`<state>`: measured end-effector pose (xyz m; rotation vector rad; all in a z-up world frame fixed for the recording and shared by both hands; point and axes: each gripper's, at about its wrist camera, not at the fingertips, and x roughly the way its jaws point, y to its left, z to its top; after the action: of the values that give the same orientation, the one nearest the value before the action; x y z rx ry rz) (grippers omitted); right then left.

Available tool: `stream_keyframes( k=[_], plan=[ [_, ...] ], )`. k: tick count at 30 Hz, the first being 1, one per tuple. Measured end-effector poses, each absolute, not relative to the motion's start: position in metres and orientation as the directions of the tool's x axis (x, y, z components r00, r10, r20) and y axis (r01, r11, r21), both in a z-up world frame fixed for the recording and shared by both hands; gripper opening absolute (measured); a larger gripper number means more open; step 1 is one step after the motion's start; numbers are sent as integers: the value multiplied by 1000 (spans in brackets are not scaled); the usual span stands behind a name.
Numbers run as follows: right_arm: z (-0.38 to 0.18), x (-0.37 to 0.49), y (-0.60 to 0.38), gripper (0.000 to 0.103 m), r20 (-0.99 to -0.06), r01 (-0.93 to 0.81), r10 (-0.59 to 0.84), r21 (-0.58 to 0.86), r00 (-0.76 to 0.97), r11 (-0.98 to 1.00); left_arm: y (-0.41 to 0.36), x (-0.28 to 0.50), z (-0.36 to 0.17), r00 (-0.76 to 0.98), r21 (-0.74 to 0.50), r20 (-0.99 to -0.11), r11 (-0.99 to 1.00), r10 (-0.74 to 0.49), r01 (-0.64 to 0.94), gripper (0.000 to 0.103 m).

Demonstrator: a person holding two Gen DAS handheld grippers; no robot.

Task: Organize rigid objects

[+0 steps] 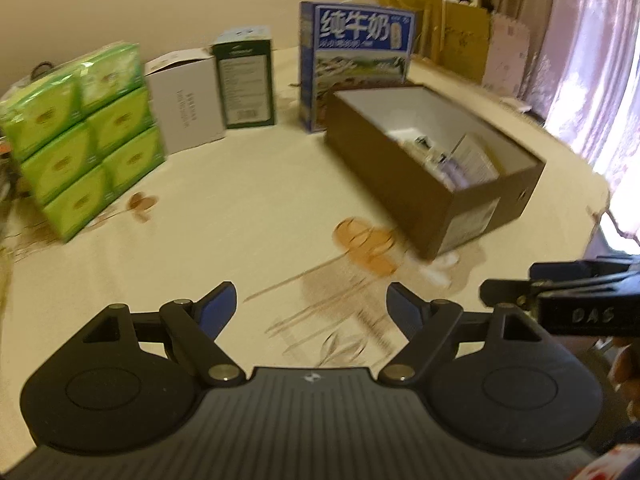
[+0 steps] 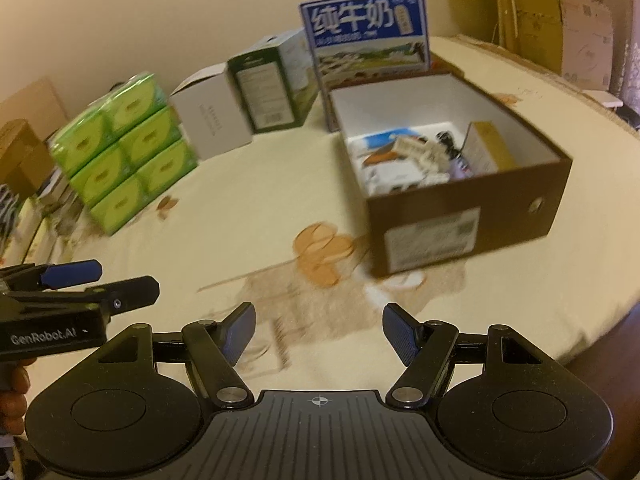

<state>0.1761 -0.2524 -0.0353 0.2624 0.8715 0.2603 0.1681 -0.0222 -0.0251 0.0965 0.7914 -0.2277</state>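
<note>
An open brown shoebox point(image 1: 400, 188) point(image 2: 516, 204) lies on the cream tablecloth at the right, with several small packets and boxes point(image 2: 412, 160) inside it. Behind it a blue milk carton box point(image 1: 360, 48) point(image 2: 368, 36) stands upright. Further left stand a dark green box point(image 1: 246, 80) point(image 2: 264, 88), a white box point(image 1: 184, 100) point(image 2: 212, 120) and a stack of green tissue packs point(image 1: 88, 140) point(image 2: 128, 152). My left gripper point(image 1: 310, 296) point(image 2: 100, 280) is open and empty above the cloth. Beside it, my right gripper point(image 2: 318, 316) point(image 1: 520, 284) is also open and empty, short of the shoebox.
The table point(image 1: 240, 220) curves away at the right, near a pink curtain point(image 1: 600, 80). Cardboard and paper bags point(image 2: 560, 32) lean behind the far right. Clutter lies off the table's left edge point(image 2: 24, 168). A hand point(image 2: 14, 400) grips the left tool's handle.
</note>
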Motion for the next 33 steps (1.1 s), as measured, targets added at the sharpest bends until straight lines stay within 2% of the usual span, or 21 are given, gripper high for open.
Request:
stream_keyframes(
  k=[3,15,33],
  plan=[
    [-31,159,-242,67,-708,-129,349,347,614,929,-8,145,-26,681,26,-722,978,-123,205,79],
    [-13,108,-207,67,-707,-220,386,319,593,922,25,71,-11,688,15,-721,992,-78,128,78],
    [-9,68,-211,67,-706,-272,411,309,576,911,30,23,-5,700,2,-713,998,-44,65,77]
  ],
)
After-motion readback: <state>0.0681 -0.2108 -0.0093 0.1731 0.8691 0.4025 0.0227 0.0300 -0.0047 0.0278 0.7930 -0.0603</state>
